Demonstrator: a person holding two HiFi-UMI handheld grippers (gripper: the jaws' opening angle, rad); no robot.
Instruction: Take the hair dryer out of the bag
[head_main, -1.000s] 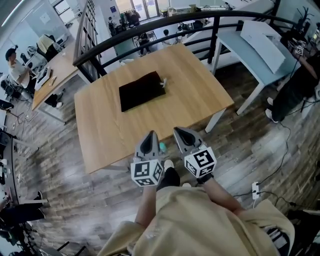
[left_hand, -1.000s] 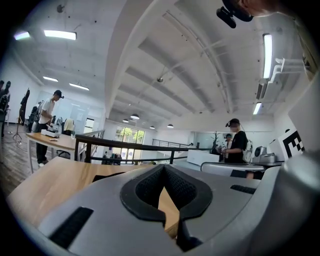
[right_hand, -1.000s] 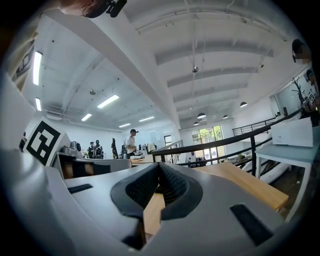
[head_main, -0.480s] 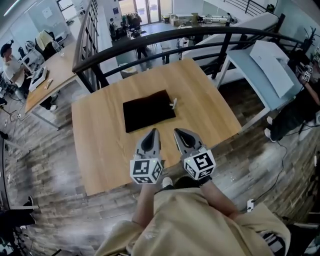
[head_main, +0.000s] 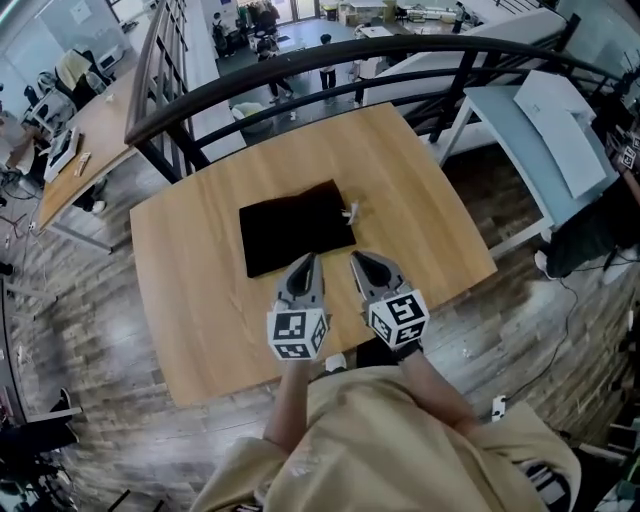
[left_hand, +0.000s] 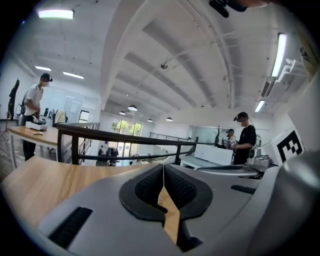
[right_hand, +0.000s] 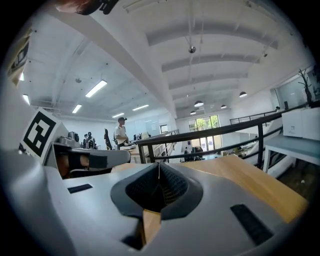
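A flat black bag (head_main: 294, 227) lies on the wooden table (head_main: 200, 300), with a small white cord tag (head_main: 349, 212) at its right edge. No hair dryer shows; the bag hides whatever is in it. My left gripper (head_main: 309, 262) hovers over the table just short of the bag's near edge, jaws shut and empty. My right gripper (head_main: 357, 260) is beside it, to the right, also shut with nothing between its jaws. In both gripper views the jaws (left_hand: 163, 167) (right_hand: 159, 165) meet in a thin line, looking level across the tabletop toward the railing.
A dark curved railing (head_main: 300, 60) runs behind the table's far edge. A pale blue-white table (head_main: 530, 120) stands at the right. Desks with people are at the far left (head_main: 60, 140). Wood floor with a cable and power strip (head_main: 498, 408) lies at right.
Both grippers have moved forward over the table, from past its near edge to just short of the bag. The bag has not moved on the table.
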